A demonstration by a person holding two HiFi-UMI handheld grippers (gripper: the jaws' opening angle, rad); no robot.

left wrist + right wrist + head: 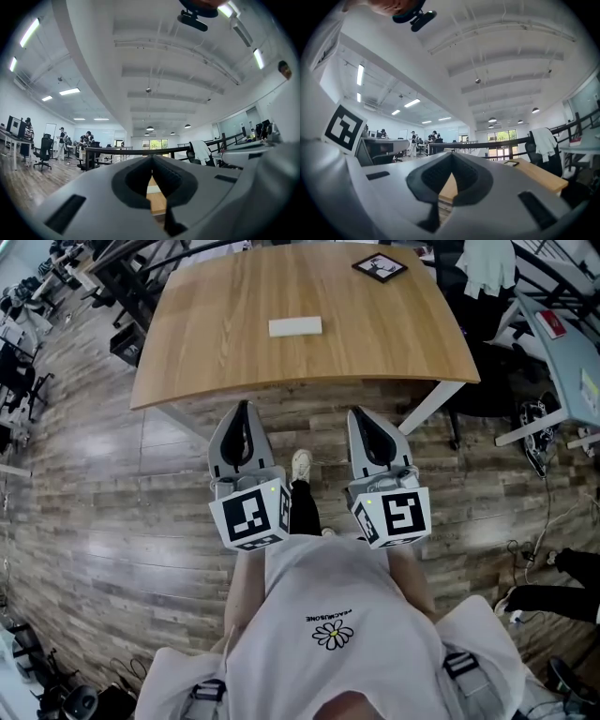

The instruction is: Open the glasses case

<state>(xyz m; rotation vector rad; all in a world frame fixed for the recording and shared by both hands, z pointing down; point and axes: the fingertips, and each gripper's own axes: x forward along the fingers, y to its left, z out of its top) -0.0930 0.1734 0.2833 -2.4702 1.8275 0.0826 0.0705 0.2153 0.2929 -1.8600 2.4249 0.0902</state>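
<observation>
Place: open-plan office.
Furniture: rows of desks [10, 137], swivel chairs [45, 152], monitors [14, 124].
People: workers [61, 136] at distant workstations.
Ceiling: strip lights [69, 91].
Floor: grey wood-look planks [94, 521] under a wooden surface [375, 329].

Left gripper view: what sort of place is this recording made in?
Most likely an open-plan office: monitors and an office chair stand at the left, long ceiling lights run overhead, and several people are farther back.
</observation>
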